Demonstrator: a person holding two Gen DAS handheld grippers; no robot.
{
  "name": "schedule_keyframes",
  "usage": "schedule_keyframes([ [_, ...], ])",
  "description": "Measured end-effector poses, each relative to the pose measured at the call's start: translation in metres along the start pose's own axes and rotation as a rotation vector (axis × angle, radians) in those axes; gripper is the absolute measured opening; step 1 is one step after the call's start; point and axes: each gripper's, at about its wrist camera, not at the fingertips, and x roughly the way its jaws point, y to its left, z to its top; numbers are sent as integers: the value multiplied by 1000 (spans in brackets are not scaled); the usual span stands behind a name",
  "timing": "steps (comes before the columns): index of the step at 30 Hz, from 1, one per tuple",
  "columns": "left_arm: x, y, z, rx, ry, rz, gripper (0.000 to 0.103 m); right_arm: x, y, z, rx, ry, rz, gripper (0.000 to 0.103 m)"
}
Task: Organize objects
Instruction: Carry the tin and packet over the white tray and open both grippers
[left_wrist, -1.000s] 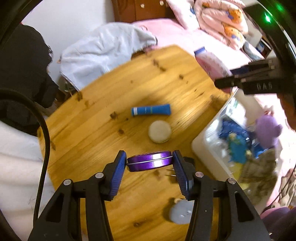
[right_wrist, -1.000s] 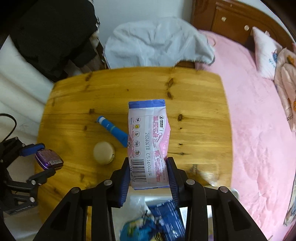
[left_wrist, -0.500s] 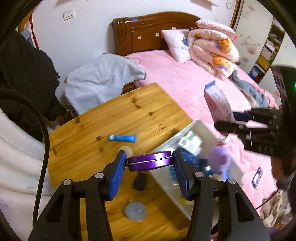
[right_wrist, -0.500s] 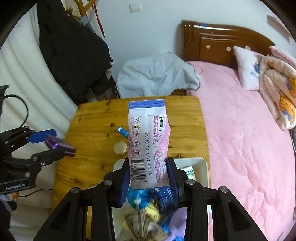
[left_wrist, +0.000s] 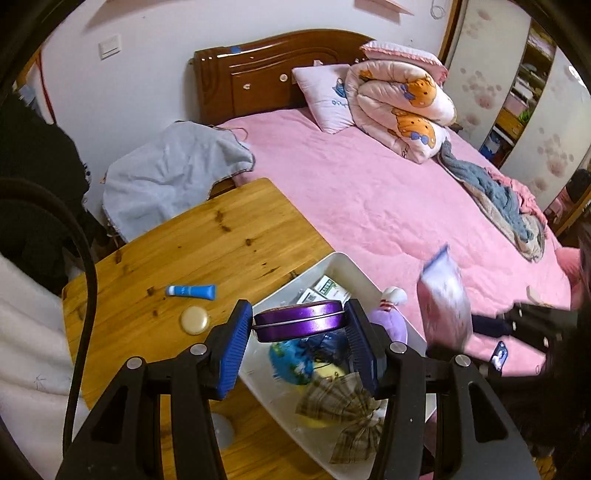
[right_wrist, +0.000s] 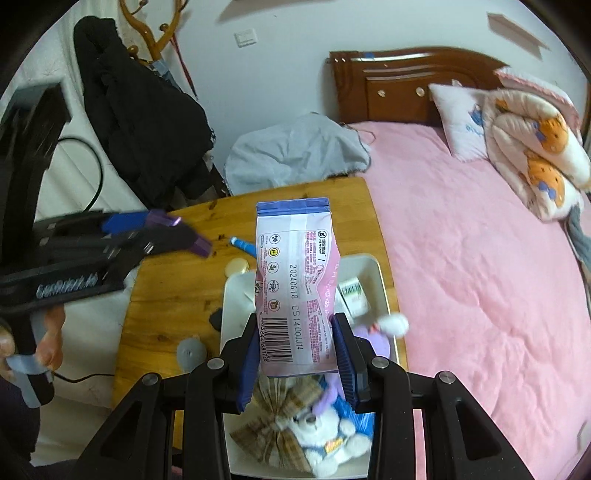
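- The left gripper (left_wrist: 300, 325) pinches a round purple tin (left_wrist: 299, 320) by its sides, held in the air over the white bin (left_wrist: 343, 264) on the wooden table (left_wrist: 207, 243).
- The right gripper (right_wrist: 296, 343) clamps the lower part of a pink-and-white packet (right_wrist: 295, 284), upright above the same bin.
- A blue tube (left_wrist: 190, 291) and a cream round lid (left_wrist: 194, 319) lie on the table beside the bin.
- Plush toys (right_wrist: 325, 439) fill the bin's near end.

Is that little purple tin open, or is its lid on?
Shut. The purple tin, clamped edgewise in the left gripper, shows its lid seated flush all along the seam, with no gap. What is inside cannot be told.
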Motion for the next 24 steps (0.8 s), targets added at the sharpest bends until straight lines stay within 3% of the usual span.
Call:
schedule_keyframes([
  [8, 63, -22, -3, -10, 112, 16, 55, 25, -14, -34, 97, 58, -40, 38],
  [15, 94, -33, -17, -21, 207, 51, 56, 47, -8, -54, 69, 138, -71, 42],
  [16, 95, -35, -19, -22, 216, 52, 57, 49, -7, -56, 61, 145, -76, 44],
  [20, 94, -37, -21, -20, 232, 62, 79, 50, -4, -61, 30, 141, -111, 54],
  [24, 89, -34, -21, -26, 230, 75, 80, 48, -2, -63, 13, 133, -89, 55],
])
